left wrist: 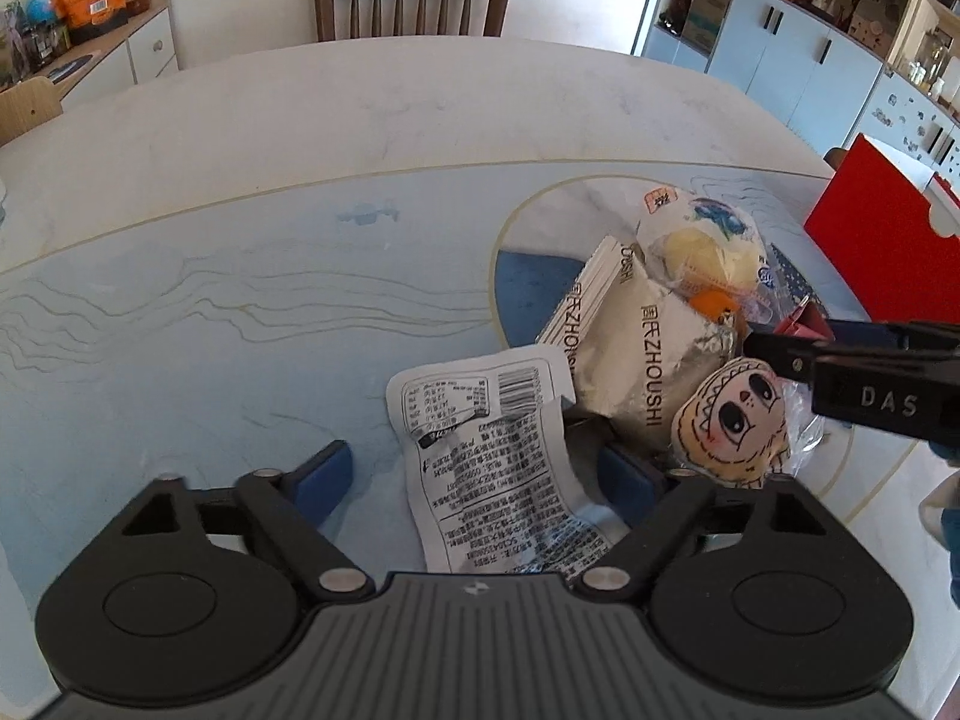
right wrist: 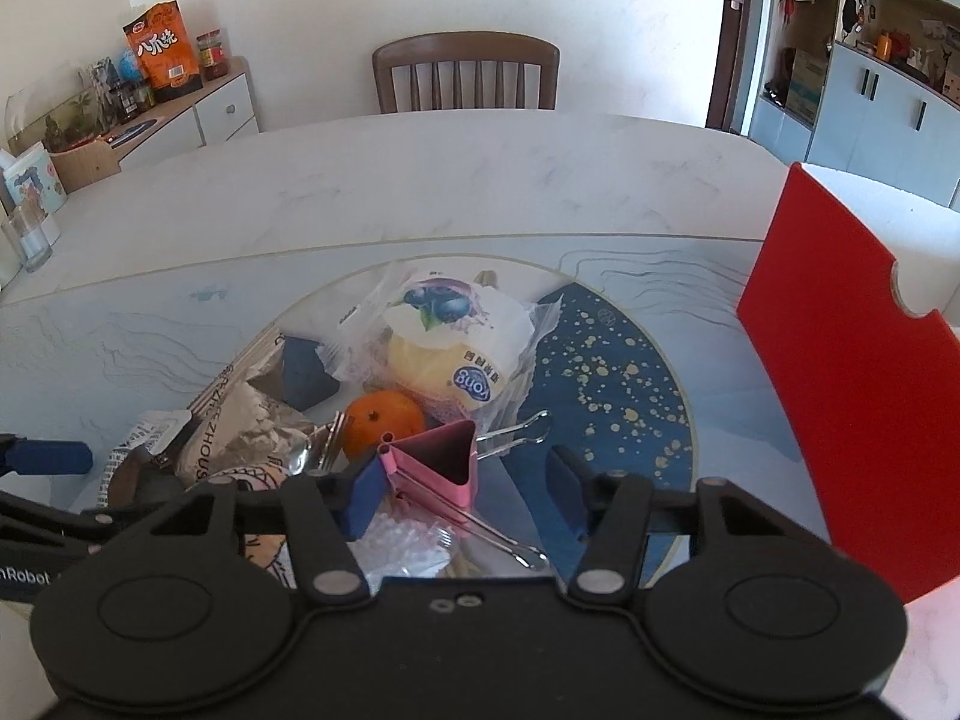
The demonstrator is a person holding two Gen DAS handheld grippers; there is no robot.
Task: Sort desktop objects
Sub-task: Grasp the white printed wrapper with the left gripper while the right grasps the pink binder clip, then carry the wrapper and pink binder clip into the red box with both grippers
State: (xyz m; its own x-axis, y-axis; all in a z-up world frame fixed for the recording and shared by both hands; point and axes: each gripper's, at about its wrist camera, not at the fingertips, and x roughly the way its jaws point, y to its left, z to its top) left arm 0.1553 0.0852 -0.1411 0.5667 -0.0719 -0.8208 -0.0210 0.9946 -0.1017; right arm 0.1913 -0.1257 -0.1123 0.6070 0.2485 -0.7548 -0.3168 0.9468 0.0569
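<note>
A pile of objects lies on the table mat. In the left wrist view my left gripper [left wrist: 477,480] is open around a white printed sachet [left wrist: 498,468]. Behind it lie a ZHOUSHI snack bag [left wrist: 642,354], a wrapped blueberry cake [left wrist: 702,240], an orange [left wrist: 711,303] and a face plush [left wrist: 735,420]. My right gripper [right wrist: 468,492] is open over a pink binder clip [right wrist: 435,462]; its left pad touches the clip. The orange [right wrist: 381,420], the cake [right wrist: 450,354] and the snack bag [right wrist: 240,432] lie beyond it. The right gripper also shows at the right of the left wrist view [left wrist: 780,354].
A red box [right wrist: 852,360] stands at the right of the mat; it also shows in the left wrist view [left wrist: 876,240]. A wooden chair [right wrist: 465,72] stands behind the table. A glass [right wrist: 27,240] stands at the left edge. A cabinet with snacks [right wrist: 168,54] is at the far left.
</note>
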